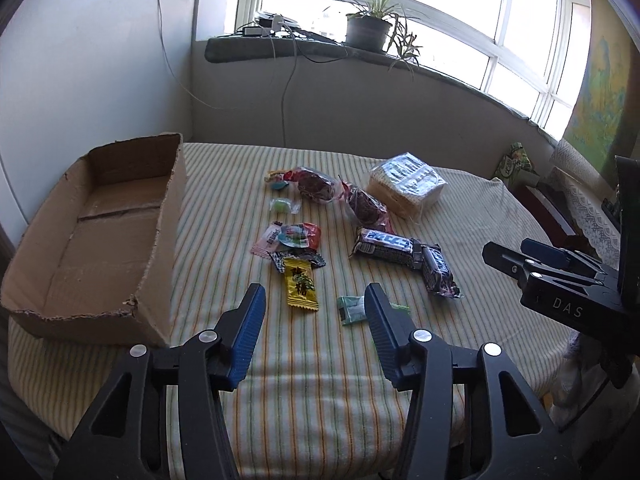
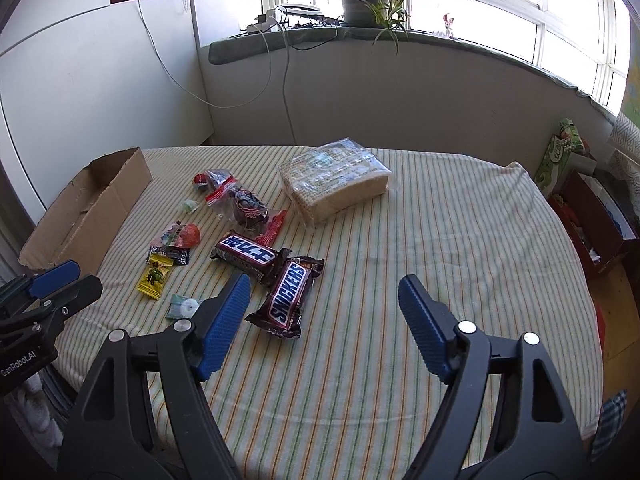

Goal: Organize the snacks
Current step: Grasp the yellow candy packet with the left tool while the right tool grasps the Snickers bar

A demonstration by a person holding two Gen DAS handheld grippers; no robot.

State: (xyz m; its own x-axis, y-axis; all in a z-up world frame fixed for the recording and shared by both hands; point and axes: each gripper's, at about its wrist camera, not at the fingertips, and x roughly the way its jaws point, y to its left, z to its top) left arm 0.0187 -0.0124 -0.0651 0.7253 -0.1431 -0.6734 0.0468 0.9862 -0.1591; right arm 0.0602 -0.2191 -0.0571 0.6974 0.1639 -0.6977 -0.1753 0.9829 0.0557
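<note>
Snacks lie scattered on a striped cloth. An empty cardboard box stands to their left. My left gripper hovers open above the cloth, with a yellow candy and a small green packet just beyond its fingertips. Nothing is between its pads. My right gripper is open and empty, with a Snickers bar lying by its left finger. A second Snickers bar lies behind the first. Farther back are red wrapped packets and a clear-wrapped cracker block.
The round table's edge falls away on the right, above a red box and a green carton. A potted plant and cables sit on the windowsill behind. A white panel stands behind the cardboard box.
</note>
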